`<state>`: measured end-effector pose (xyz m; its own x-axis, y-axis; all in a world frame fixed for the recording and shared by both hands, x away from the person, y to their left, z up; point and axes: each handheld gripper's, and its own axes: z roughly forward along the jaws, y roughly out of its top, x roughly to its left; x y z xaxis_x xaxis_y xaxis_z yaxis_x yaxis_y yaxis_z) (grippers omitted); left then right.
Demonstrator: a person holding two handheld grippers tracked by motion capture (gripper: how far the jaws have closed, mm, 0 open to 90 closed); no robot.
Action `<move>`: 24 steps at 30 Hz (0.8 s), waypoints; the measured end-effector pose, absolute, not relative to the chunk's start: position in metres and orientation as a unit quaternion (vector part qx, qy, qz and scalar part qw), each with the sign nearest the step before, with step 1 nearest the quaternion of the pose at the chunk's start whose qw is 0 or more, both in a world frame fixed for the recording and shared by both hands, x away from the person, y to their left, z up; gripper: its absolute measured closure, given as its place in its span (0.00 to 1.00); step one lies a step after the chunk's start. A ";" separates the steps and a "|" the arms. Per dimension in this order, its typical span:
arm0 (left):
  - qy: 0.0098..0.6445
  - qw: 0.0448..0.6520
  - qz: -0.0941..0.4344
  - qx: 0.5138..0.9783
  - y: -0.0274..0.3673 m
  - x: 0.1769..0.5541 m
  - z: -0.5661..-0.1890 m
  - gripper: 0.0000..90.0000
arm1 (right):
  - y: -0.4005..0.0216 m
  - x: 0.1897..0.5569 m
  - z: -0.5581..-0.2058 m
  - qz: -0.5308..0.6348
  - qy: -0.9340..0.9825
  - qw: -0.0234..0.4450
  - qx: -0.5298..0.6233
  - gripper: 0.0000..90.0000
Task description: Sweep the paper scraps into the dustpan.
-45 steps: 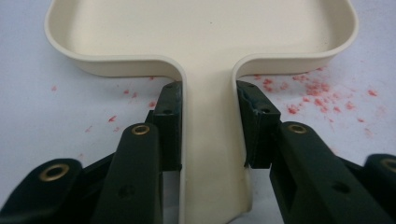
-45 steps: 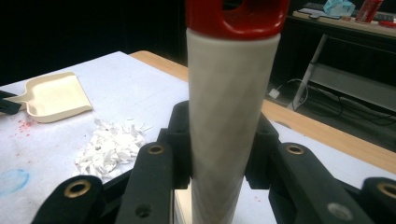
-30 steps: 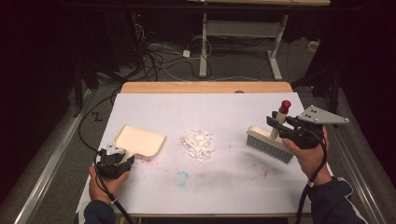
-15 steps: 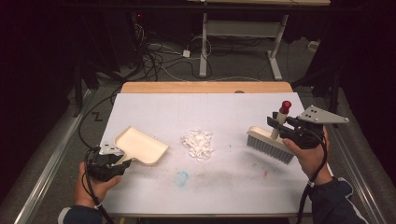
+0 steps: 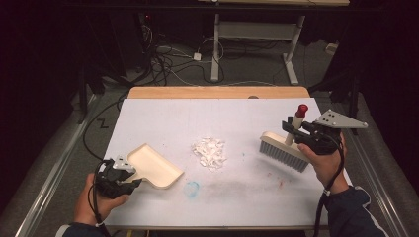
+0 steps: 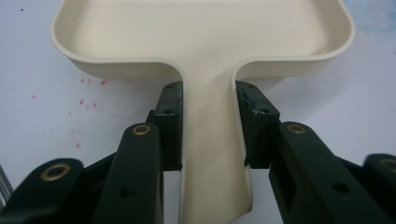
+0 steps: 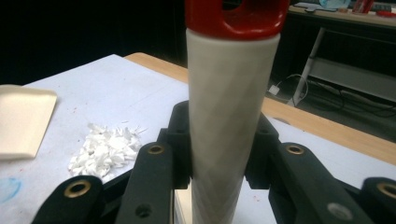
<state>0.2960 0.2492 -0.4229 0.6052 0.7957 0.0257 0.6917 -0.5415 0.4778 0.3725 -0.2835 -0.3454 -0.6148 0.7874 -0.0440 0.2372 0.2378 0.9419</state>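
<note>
**Brush and dustpan are picked up, but the sweeping is not done yet**

The left tool (image 5: 129, 174) is clenched on the handle of the cream dustpan (image 5: 154, 167). In the left gripper view, the black pads (image 6: 170, 126) press on both sides of the dustpan (image 6: 201, 42) handle. The pan sits low at the near left part of the white desk (image 5: 163, 118), with its open edge facing the middle.

The right tool (image 5: 291, 132) is clenched on the handle of the hand brush (image 5: 285, 152). In the right gripper view, the cream brush handle (image 7: 229, 107) with its red tip stands straight up between the jaws. The grey bristles point down at the right side of the desk.

Between them lies a little pile of white paper scraps (image 5: 210, 152). It is well apart from the brush and near the pan, but not touching it. The scraps (image 7: 105, 149) look small, light and torn, all heaped together.

So the picking up looks done. I think the sweeping is still left: the pan looks clean, and all the scraps are on the desk. A blue smudge (image 5: 191, 187) and some tiny red spots mark the desk too.
</note>
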 end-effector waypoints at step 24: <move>0.361 0.199 0.079 0.908 0.220 0.307 -0.418 0.71 | -0.181 0.467 -0.372 0.495 0.712 0.301 0.396 0.78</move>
